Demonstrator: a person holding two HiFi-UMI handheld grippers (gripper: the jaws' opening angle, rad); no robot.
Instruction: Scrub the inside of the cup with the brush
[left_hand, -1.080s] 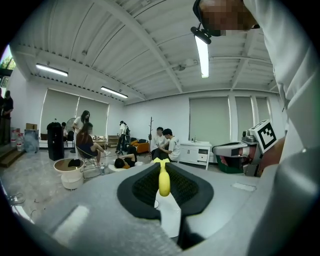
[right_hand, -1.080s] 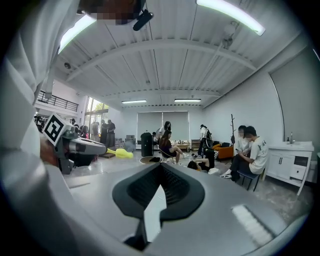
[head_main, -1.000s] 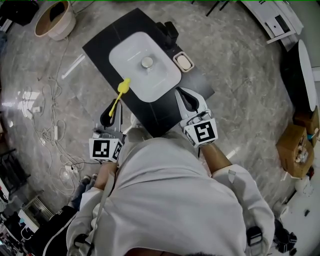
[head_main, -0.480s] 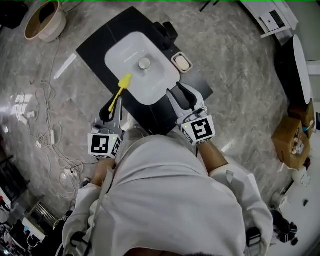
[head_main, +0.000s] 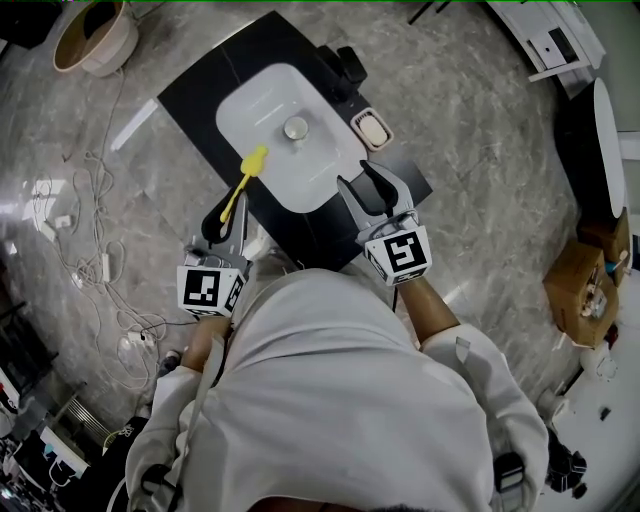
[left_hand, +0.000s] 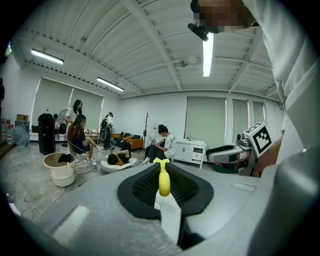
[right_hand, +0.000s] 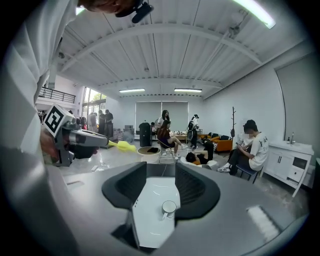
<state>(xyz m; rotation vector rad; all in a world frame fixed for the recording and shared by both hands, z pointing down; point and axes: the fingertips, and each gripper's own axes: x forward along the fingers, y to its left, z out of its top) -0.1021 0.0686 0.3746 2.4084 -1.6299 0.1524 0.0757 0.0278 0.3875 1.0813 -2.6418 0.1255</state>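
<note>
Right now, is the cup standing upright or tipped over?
Upright. The cup stands on its base on the white tray, round mouth facing up, handle to the side; from the head view the mouth shows as a full circle.

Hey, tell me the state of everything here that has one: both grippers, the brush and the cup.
Left gripper: shut on the brush handle.
Right gripper: open, jaws have just been opening, holding nothing.
Brush: held, head out over the sink edge.
Cup: upright in the sink, not gripped.
</note>
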